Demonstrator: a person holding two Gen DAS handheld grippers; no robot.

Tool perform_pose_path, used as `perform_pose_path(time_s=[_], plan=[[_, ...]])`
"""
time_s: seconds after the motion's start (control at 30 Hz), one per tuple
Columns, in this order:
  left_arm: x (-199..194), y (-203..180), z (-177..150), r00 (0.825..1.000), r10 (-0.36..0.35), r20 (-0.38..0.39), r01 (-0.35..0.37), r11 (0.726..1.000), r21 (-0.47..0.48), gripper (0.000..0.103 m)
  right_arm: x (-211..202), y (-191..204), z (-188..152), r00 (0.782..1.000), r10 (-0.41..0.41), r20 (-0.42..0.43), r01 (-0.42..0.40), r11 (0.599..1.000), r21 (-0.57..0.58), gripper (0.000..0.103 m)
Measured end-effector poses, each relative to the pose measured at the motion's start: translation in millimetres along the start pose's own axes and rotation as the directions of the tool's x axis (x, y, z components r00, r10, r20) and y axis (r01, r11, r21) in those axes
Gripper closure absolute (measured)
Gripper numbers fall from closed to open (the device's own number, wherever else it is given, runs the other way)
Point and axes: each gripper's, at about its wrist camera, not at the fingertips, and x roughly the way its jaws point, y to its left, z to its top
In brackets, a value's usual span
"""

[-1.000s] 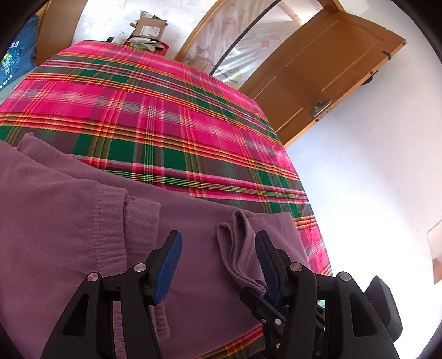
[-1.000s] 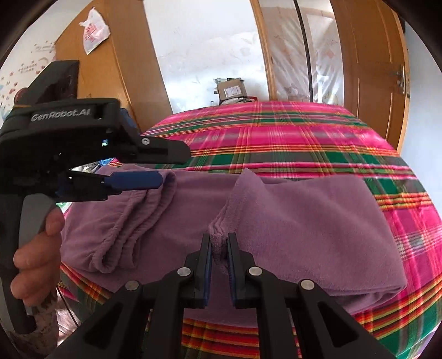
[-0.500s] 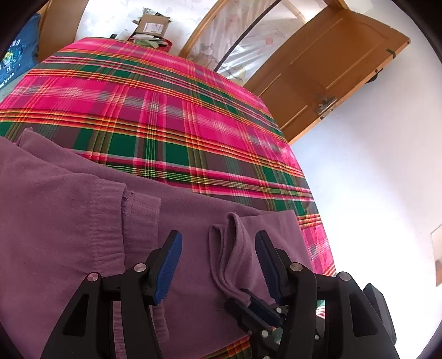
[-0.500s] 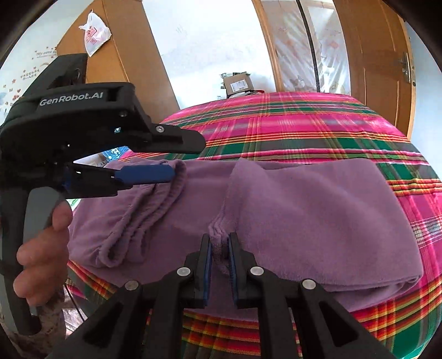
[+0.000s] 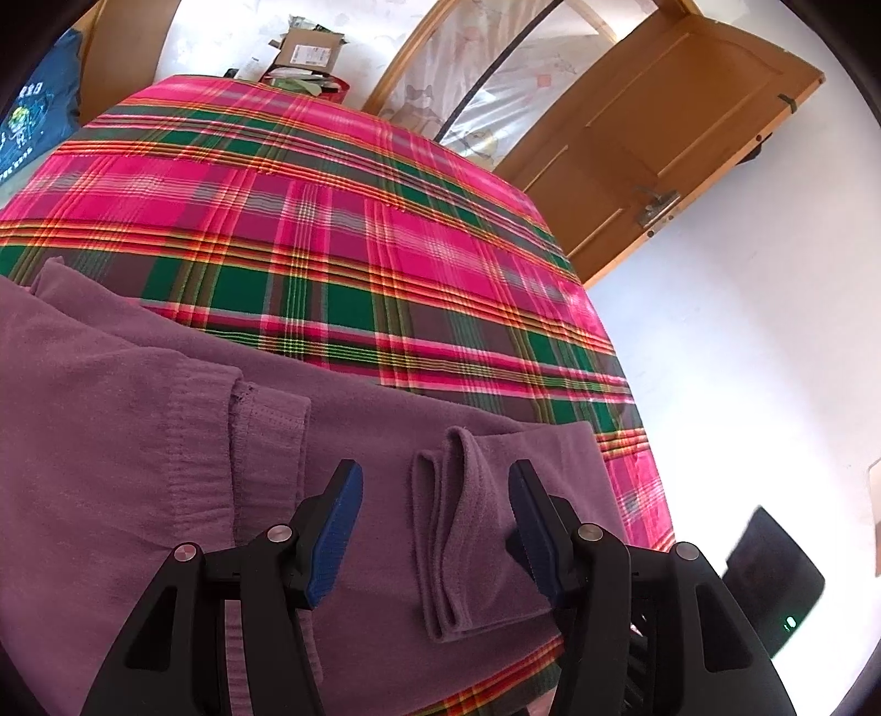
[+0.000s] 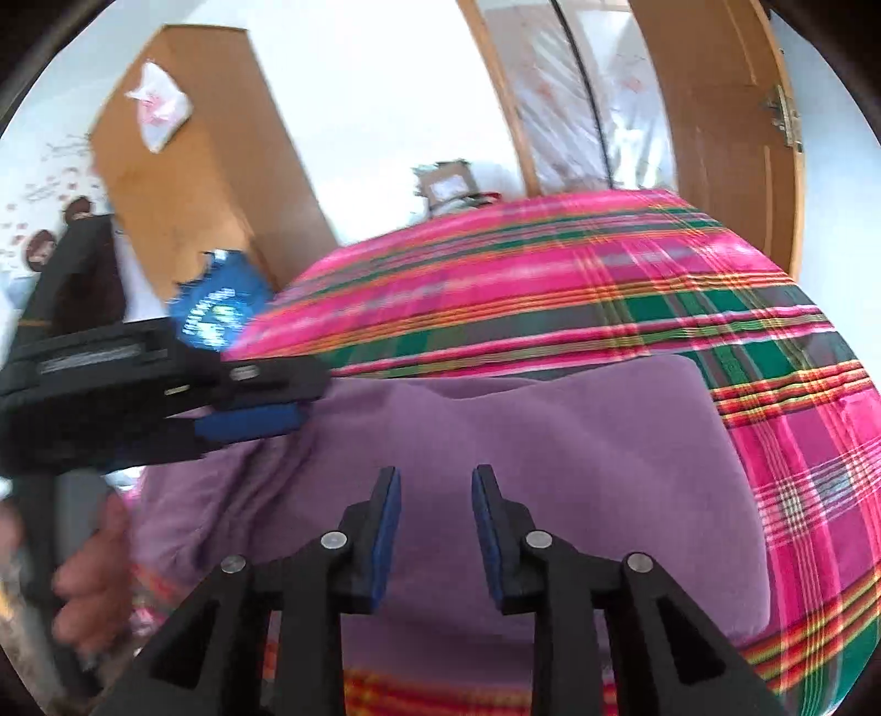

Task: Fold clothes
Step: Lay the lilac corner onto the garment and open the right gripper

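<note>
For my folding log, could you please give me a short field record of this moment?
surface: plaid bedspread
garment: purple garment, lying on the bedspread near its front edge
fold detail: pinched ridge of cloth standing up between the left tool's fingers
left tool: open, over the garment
right tool: open, holding nothing
background: wooden door, cardboard box

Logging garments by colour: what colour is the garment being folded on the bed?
Plain purple garment; the left wrist view shows it best.

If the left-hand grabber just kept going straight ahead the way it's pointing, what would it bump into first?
Most likely the purple garment: the open left gripper points along it, with a raised fold lying between its fingers. Beyond that is the plaid bedcover. Depth is hard to judge here.
</note>
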Motion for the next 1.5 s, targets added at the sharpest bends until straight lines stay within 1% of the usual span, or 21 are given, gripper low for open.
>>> perform_pose_path(time_s=[0.13, 0.23, 0.3, 0.37, 0.73, 0.83, 0.87, 0.93, 1.17, 1.3, 1.4, 1.5], plan=[[0.4, 1.7, 0.4, 1.0, 0.013, 0.003, -0.013, 1.0, -0.012, 0.046, 20.8, 2.9, 11.1, 0.999, -0.037, -0.013, 0.038, 0.999, 0.021, 0.076], [0.6, 3.3, 1.1, 1.0, 0.019, 0.007, -0.019, 1.0, -0.023, 0.046, 32.1, 11.7, 12.4, 0.999, -0.031, -0.03, 0.03, 1.0, -0.006, 0.076], [0.9, 4.1, 1.7, 1.0, 0.026, 0.008, -0.026, 0.999, -0.028, 0.046, 41.8, 17.4, 15.0, 0.998, -0.037, -0.055, 0.036, 0.999, -0.026, 0.074], [0.7, 4.9, 2.2, 1.0, 0.028, 0.01, -0.028, 0.999, -0.032, 0.046, 42.5, 27.1, 11.5, 0.997, -0.065, -0.05, 0.061, 0.995, -0.082, 0.073], [-2.7, 9.2, 4.2, 0.999, 0.036, 0.024, -0.034, 0.997, -0.067, 0.046, 48.9, 34.9, 12.2, 0.998, -0.008, -0.06, 0.002, 0.994, -0.108, 0.073], [-4.0, 10.6, 5.0, 0.999, 0.043, 0.03, -0.041, 0.997, -0.071, 0.046, 50.7, 37.0, 12.4, 0.998, 0.007, -0.063, -0.014, 0.993, -0.114, 0.068], [-4.3, 11.0, 5.3, 0.998, 0.046, 0.032, -0.044, 0.996, -0.072, 0.046, 51.3, 37.7, 12.4, 0.998, 0.012, -0.064, -0.02, 0.993, -0.117, 0.065], [-4.2, 10.7, 4.5, 0.998, 0.05, 0.032, -0.047, 0.996, -0.073, 0.046, 48.8, 41.0, 9.1, 0.998, 0.006, -0.06, -0.015, 0.99, -0.142, 0.064], [0.9, 5.3, 4.1, 0.998, 0.053, 0.016, -0.052, 0.997, -0.054, 0.046, 20.4, 32.3, 6.3, 0.997, 0.075, -0.011, -0.075, 0.993, -0.089, 0.064], [2.3, 5.5, 2.3, 0.998, 0.061, 0.005, -0.061, 0.997, -0.054, 0.046, 36.2, 31.8, -1.1, 0.995, 0.06, -0.081, -0.068, 0.993, -0.096, 0.064], [-0.6, 8.5, 0.8, 0.998, 0.067, 0.0, -0.067, 0.996, -0.061, 0.046, 30.4, 30.6, 1.4, 0.995, 0.072, -0.068, -0.078, 0.993, -0.089, 0.064], [-9.8, 11.6, 0.1, 0.997, 0.077, 0.02, -0.075, 0.995, -0.07, 0.046, 24.6, 29.3, 3.9, 0.995, 0.083, -0.056, -0.088, 0.993, -0.082, 0.064]])
